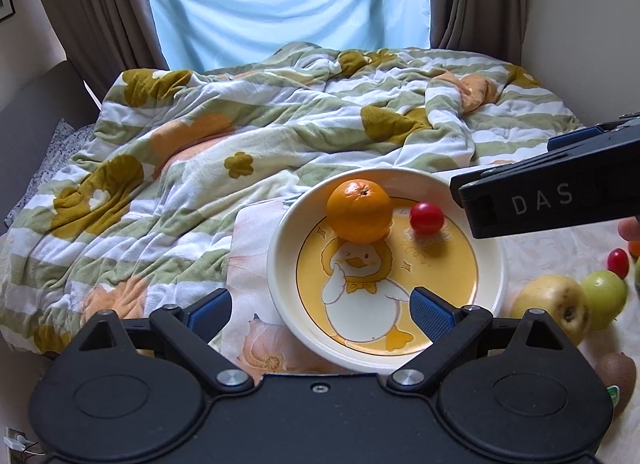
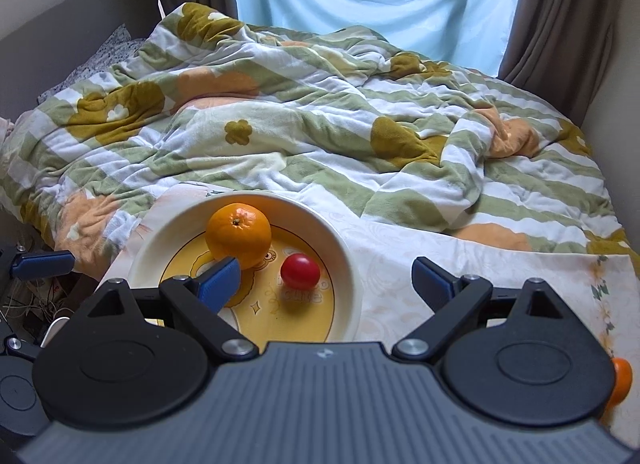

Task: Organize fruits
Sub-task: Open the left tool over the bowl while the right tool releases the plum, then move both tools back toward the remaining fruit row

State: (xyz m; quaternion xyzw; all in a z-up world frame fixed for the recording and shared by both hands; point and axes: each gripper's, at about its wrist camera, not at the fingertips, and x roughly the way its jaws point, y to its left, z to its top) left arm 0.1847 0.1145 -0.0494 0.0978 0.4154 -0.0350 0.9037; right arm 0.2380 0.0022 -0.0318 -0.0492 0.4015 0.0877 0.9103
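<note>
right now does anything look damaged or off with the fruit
The yellowish fruit right of the plate has a dark brown blemish near its end, perhaps a bruise. The orange and cherry tomato on the plate look sound.

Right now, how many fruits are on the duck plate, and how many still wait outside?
Done: an orange and a red cherry tomato sit on the duck plate. In hand: nothing; the left gripper and right gripper are both open and empty. Left beside the plate: a yellow pear, a green apple, another cherry tomato and a kiwi, maybe more out of view.
</note>
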